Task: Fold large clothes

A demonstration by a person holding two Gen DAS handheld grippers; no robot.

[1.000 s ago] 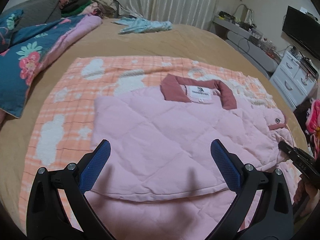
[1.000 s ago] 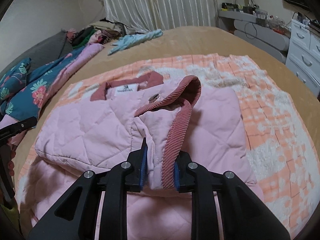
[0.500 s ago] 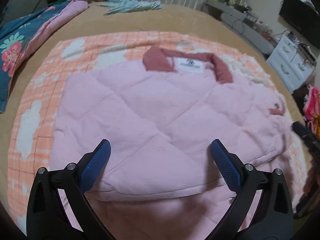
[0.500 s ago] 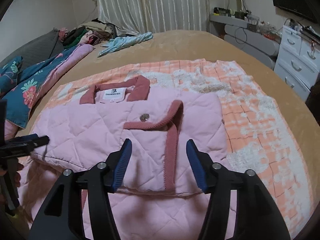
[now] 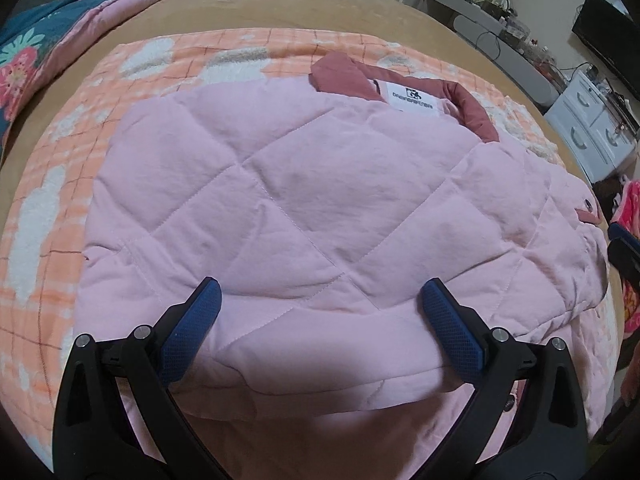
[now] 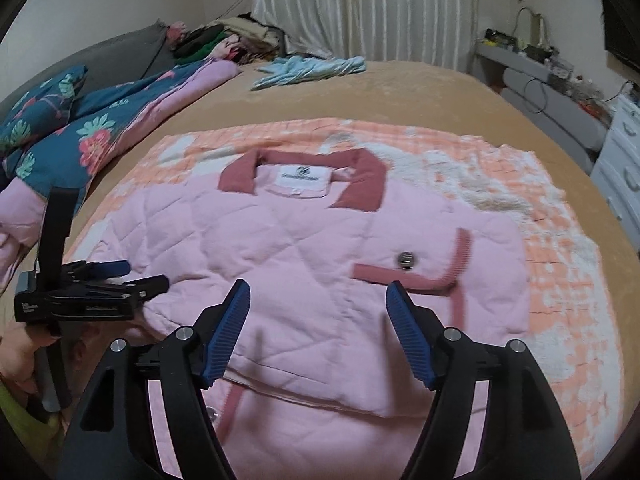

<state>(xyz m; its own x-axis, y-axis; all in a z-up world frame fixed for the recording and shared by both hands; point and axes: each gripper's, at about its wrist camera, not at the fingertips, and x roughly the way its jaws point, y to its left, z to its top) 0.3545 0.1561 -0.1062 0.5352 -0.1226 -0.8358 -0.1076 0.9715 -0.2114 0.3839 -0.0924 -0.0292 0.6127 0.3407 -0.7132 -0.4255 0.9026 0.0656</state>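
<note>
Pink quilted jacket [image 5: 320,216] lies flat on a fuzzy orange-and-white checked blanket [image 6: 560,216] over the tan bed [image 6: 420,88]; diamond stitching, puffy panels. Dusty-rose collar [image 6: 360,184] at far end, white label inside. Ribbed rose cuff [image 6: 456,272] with metal snap folded across the right side. Left gripper [image 5: 318,320]: fingers spread wide, hovering over the near folded edge, holding nothing. Right gripper [image 6: 318,320]: fingers spread too, empty, textured blue pads. Floral quilt [image 6: 80,132] bunched at left.
</note>
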